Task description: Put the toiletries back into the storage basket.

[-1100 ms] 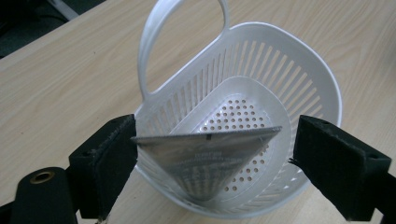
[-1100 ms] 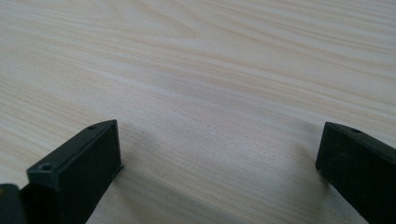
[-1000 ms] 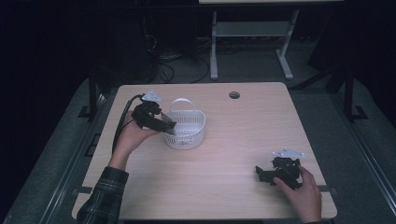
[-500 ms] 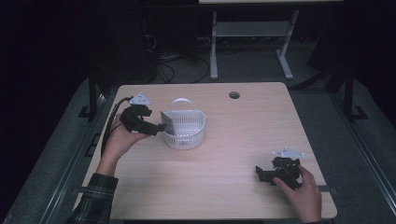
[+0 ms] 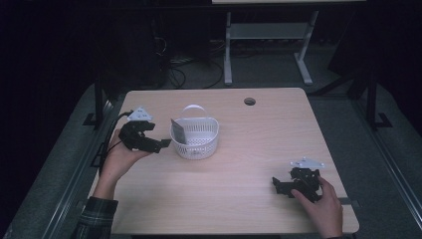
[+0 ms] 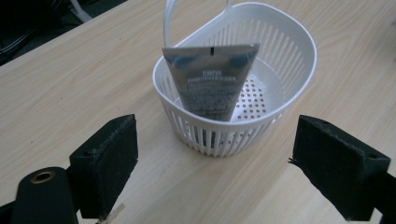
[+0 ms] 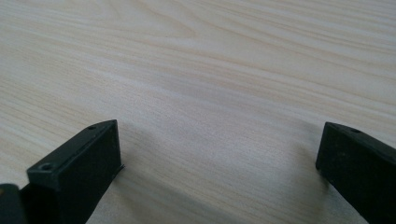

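A white slotted basket [image 5: 195,142] [image 6: 289,60] with a hoop handle stands on the wooden table, left of centre. A grey tube [image 5: 177,130] [image 6: 210,84] leans upright inside it against the near left wall, crimped end up. My left gripper [image 5: 160,145] [image 6: 229,172] is open just left of the basket, pointing at it, with nothing between its jaws. My right gripper [image 5: 277,185] [image 7: 219,172] rests low near the front right of the table, open over bare wood.
The table [image 5: 249,144] has a round cable hole [image 5: 250,101] near its far edge. A cable [image 5: 112,130] trails from the left gripper off the table's left side. A metal stand [image 5: 263,45] is on the dark floor beyond.
My left gripper has drawn back to the left, away from the basket, leaving the tube standing in it. The right gripper has stayed put.
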Demonstrator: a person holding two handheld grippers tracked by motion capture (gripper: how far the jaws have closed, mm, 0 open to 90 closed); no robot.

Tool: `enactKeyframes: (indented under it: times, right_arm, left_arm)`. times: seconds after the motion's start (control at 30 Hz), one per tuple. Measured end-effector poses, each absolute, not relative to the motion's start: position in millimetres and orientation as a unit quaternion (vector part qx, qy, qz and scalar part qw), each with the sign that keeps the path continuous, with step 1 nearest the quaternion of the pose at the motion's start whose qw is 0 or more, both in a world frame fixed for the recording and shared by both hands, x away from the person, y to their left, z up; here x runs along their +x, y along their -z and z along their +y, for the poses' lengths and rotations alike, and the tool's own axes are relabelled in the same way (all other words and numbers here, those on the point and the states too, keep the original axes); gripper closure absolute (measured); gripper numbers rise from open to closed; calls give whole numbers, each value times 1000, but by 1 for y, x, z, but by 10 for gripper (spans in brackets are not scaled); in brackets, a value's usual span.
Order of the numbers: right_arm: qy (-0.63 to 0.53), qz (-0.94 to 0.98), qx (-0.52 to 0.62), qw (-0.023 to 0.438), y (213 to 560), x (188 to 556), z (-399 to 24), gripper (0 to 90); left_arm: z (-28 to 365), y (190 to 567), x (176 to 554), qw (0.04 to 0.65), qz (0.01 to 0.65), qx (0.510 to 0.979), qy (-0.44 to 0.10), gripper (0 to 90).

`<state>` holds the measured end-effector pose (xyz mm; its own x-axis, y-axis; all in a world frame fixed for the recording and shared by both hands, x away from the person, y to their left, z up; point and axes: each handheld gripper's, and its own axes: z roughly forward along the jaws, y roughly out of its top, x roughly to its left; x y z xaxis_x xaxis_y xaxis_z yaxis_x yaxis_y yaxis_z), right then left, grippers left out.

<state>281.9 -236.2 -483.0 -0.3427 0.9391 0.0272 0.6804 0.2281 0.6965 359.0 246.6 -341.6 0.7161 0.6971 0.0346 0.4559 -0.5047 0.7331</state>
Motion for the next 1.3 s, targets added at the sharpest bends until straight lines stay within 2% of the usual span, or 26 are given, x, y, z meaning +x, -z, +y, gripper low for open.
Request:
enactKeyframes:
  times: [0.67, 1.3]
  right_arm:
    - [-315, 756, 536, 205, 483, 282, -236, 0]
    - [-316, 755, 538, 203, 483, 282, -236, 0]
  left_arm:
    - [266, 370, 319, 373, 351, 842, -169, 136]
    - [279, 425, 290, 354, 362, 847, -161, 140]
